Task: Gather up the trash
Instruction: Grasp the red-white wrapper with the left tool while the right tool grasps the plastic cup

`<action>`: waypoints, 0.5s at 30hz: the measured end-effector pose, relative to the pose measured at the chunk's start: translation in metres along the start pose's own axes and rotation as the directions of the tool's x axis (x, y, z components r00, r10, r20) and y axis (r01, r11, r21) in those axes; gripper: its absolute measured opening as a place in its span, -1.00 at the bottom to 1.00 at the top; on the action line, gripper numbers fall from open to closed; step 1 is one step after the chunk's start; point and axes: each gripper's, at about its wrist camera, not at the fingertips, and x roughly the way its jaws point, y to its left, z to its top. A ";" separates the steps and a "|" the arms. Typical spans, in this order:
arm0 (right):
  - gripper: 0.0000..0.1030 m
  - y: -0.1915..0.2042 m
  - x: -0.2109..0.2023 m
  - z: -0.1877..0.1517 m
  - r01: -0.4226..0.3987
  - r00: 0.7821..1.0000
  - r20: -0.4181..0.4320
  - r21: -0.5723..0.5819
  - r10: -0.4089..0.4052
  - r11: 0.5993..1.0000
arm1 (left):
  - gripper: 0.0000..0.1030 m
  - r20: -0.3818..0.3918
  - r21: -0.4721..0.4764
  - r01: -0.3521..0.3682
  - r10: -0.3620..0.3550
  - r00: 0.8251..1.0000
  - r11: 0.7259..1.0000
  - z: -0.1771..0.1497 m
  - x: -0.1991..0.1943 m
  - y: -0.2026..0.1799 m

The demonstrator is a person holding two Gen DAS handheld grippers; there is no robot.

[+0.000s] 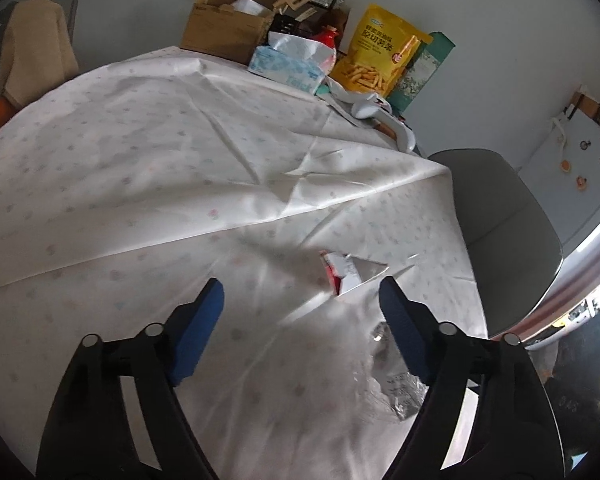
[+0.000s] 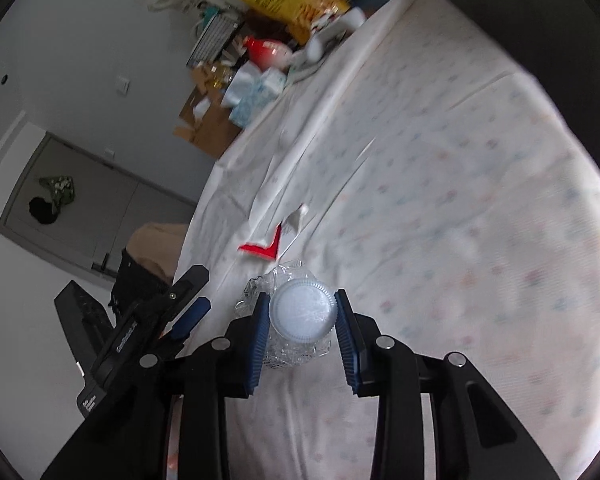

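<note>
**Bottle pinched, wrapper waiting**

Bottle first: your right gripper (image 2: 302,322) has its ribbed blue jaws pressed against the pale, ridged cap of a crushed clear plastic bottle (image 2: 296,312), low in the middle of the right wrist frame, its crinkled body lying on the desk (image 2: 460,240). I'd judge that piece as grasped but not yet lifted or binned; no bin shows anywhere.

Your left gripper (image 1: 302,298) stands with its jaws spread and nothing between them. The same crumpled bottle glints just beside its right jaw, lower right of the left wrist frame.

Just beyond lies a flat red-and-white paper wrapper (image 1: 346,274), torn open and creased, untouched. That looks like your next pickup.

The cloth is thin, wrinkled, faintly dotted. At the far edge stand a tissue box (image 1: 284,68), a glossy yellow snack bag (image 1: 380,56) and a cardboard box (image 1: 228,24).
</note>
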 end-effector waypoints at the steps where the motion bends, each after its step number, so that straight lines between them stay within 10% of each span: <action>1: -0.38 -0.004 -0.005 0.001 0.005 1.000 0.010 0.007 -0.006 1.000 | 0.37 -0.002 0.003 -0.005 0.005 1.000 1.000 0.002 0.003 -0.003; 11: -0.38 -0.042 -0.045 0.008 0.026 0.996 0.084 0.076 -0.033 0.997 | -0.19 -0.043 -0.024 -0.021 0.020 0.999 0.999 0.011 0.042 -0.015; 15: -0.37 -0.054 -0.059 0.011 0.027 0.993 0.109 0.098 -0.038 0.995 | -0.87 -0.080 -0.056 -0.016 0.012 0.997 0.998 0.011 0.056 -0.013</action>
